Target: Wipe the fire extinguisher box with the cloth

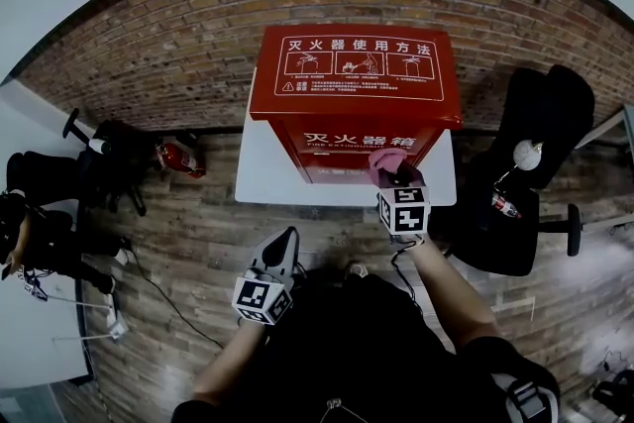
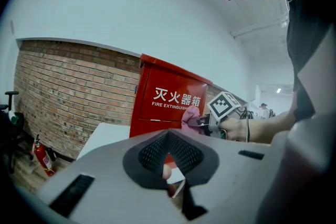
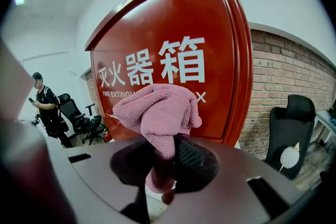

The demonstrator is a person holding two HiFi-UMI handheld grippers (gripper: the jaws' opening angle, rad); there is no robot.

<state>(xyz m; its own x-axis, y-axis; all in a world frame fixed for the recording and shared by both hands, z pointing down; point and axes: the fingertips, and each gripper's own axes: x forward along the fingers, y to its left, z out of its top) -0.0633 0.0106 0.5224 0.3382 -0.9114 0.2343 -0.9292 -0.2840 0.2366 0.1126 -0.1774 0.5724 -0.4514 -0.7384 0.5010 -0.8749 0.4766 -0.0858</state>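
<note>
Though bunched at the box (image 1: 357, 64), cloth (image 3: 157, 110) clamped in right gripper (image 3: 163, 165) fingers; left gripper (image 2: 169, 149) fingers together.

right claw (image 1: 396, 171) holds pink cloth (image 1: 386, 158) at red box (image 1: 355, 74) front; left claw (image 1: 286, 240) lower.

The box (image 3: 210, 34) looks glossy painted metal; the cloth (image 3: 157, 107) soft and nubby.
</note>
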